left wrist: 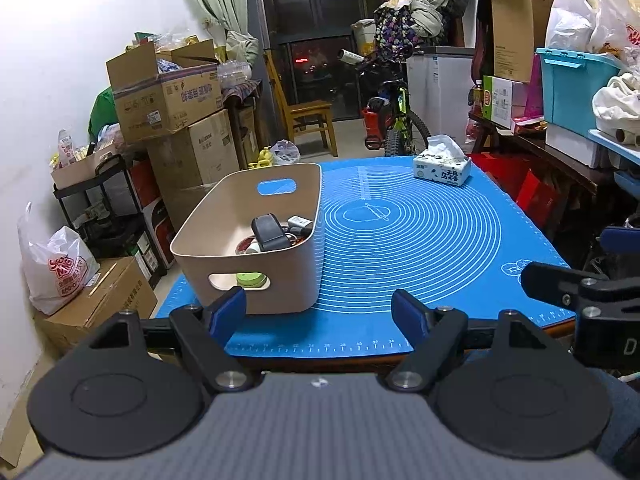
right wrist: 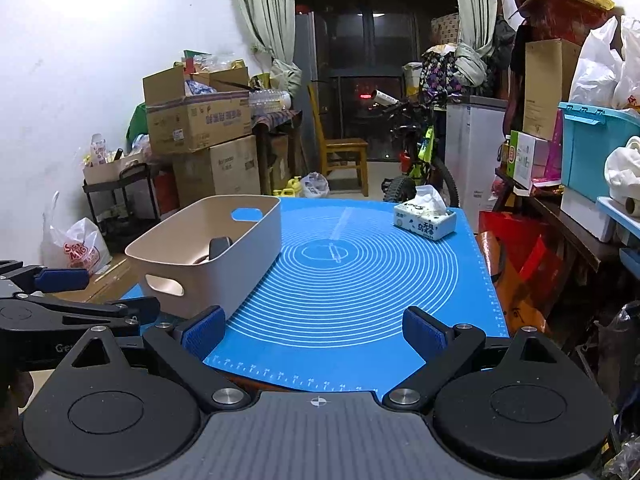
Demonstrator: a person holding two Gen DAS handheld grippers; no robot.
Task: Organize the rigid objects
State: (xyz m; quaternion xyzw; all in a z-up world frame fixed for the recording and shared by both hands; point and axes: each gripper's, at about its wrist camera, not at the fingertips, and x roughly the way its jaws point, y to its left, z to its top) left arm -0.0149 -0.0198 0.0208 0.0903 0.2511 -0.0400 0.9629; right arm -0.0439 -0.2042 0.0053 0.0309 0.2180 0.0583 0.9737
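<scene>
A beige plastic basket (left wrist: 280,284) stands on the left part of the blue mat (left wrist: 420,248). It holds several small rigid items: a black case (left wrist: 269,232), a white adapter (left wrist: 299,222), a tape roll (left wrist: 245,245) and a green lid (left wrist: 250,279) seen through the handle hole. My left gripper (left wrist: 318,312) is open and empty, just in front of the basket's near wall. My right gripper (right wrist: 316,332) is open and empty over the mat's near edge, right of the basket (right wrist: 224,276). The left gripper shows at the left edge of the right wrist view (right wrist: 60,304).
A tissue box (left wrist: 442,166) sits at the mat's far right corner; it also shows in the right wrist view (right wrist: 425,222). Stacked cardboard boxes (left wrist: 168,96) and a black cart (left wrist: 100,204) stand left. A chair (left wrist: 308,116), a bicycle (left wrist: 394,120) and loaded shelves (left wrist: 568,92) lie beyond.
</scene>
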